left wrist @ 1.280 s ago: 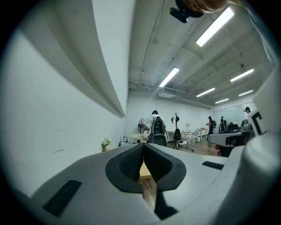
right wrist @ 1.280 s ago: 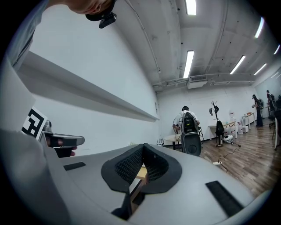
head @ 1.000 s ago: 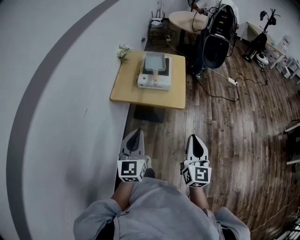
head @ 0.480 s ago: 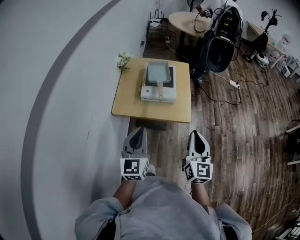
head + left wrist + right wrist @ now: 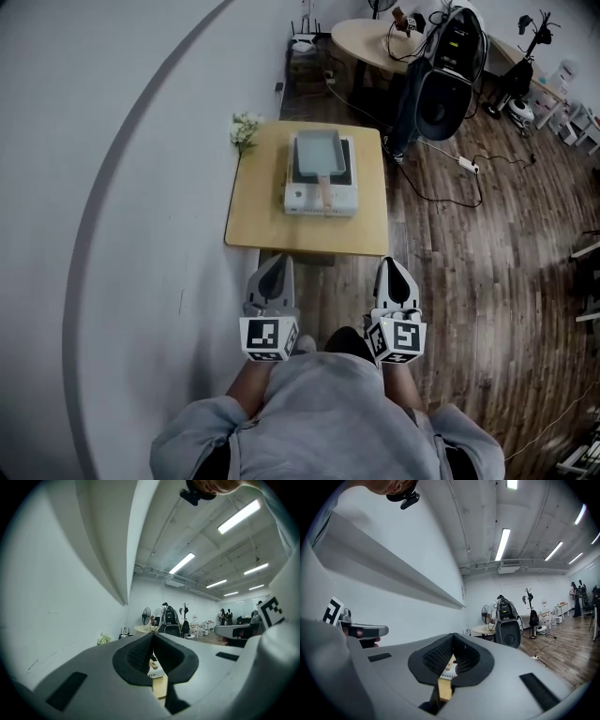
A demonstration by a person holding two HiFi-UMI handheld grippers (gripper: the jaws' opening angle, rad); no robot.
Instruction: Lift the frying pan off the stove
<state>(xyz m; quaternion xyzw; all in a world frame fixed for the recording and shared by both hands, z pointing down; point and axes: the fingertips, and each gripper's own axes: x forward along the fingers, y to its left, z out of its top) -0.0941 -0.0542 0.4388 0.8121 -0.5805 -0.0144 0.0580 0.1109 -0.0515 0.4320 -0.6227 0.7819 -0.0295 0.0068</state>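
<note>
Straight ahead at twelve o'clock, the rectangular grey-blue frying pan (image 5: 319, 150) sits on the white tabletop stove (image 5: 302, 199), its pale wooden handle (image 5: 325, 187) pointing back toward six o'clock. Stove and pan rest on the square light-wood bench (image 5: 258, 211), with a small bunch of white flowers (image 5: 244, 127) at its ten o'clock corner. Nothing of the lift is done yet. The left gripper (image 5: 275, 264) and right gripper (image 5: 394, 269) are low by the person's body, well apart from the pan, each with jaws pressed together on nothing. Whether the pan sits squarely on the burner is probably too small to judge. Still left: approach the bench, open a gripper, take the handle, raise the pan.
</note>
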